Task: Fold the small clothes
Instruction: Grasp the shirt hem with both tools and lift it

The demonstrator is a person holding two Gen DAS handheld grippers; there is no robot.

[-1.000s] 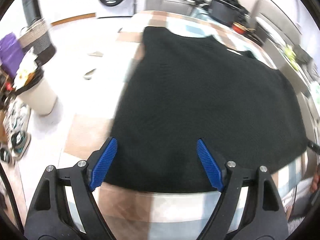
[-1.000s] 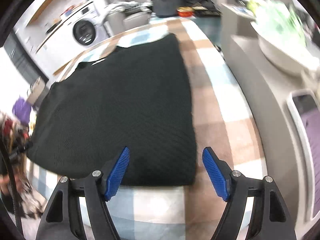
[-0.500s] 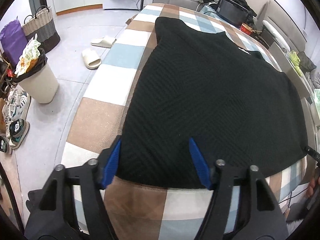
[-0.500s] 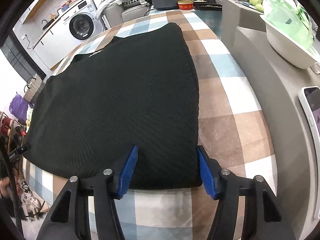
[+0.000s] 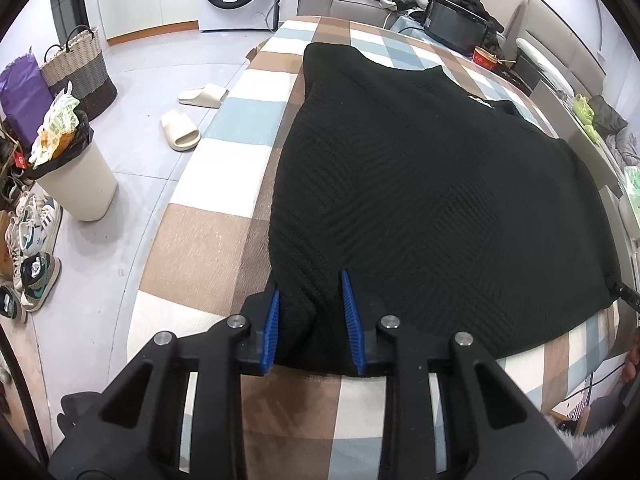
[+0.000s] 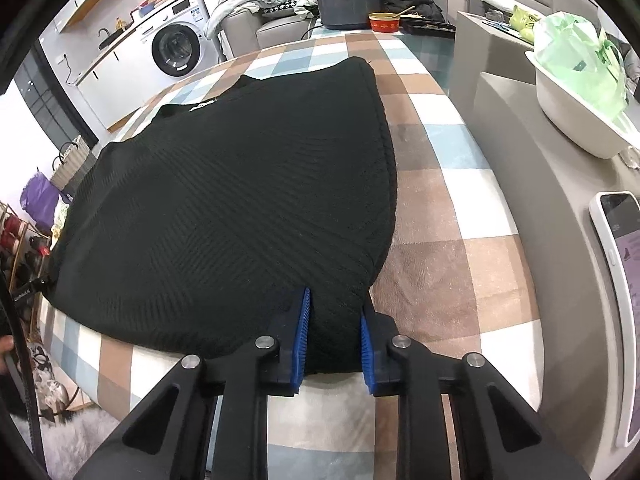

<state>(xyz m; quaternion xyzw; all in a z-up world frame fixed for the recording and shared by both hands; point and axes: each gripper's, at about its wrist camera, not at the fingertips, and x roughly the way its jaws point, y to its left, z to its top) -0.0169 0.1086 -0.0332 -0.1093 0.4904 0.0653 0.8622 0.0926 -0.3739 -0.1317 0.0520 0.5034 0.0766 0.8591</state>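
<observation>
A black ribbed knit top (image 5: pixel 420 200) (image 6: pixel 240 208) lies flat on a checked blanket (image 5: pixel 208 240) (image 6: pixel 460 280), its neck at the far side. My left gripper (image 5: pixel 310 312) is at the near left corner of the hem, its jaws closing, with a bunched fold of the knit pinched between the blue pads (image 5: pixel 272 324). At the near right corner of the hem my right gripper (image 6: pixel 334 334) does the same: jaws closing, the blue pads (image 6: pixel 301 332) pressing on a ridge of black fabric.
A white bin (image 5: pixel 76 184), slippers (image 5: pixel 180 132), shoes (image 5: pixel 36 272) and a woven basket (image 5: pixel 80 68) stand on the floor to the left. On the right ledge are a phone (image 6: pixel 620 280) and a white basin with a green bag (image 6: pixel 576 92). A dark case (image 6: pixel 348 4) and red bowl (image 6: pixel 384 22) sit at the far end.
Both grippers have narrowed from wide open onto the near hem corners, and the knit now bunches up between each pair of pads. Neither hand has shifted much.
</observation>
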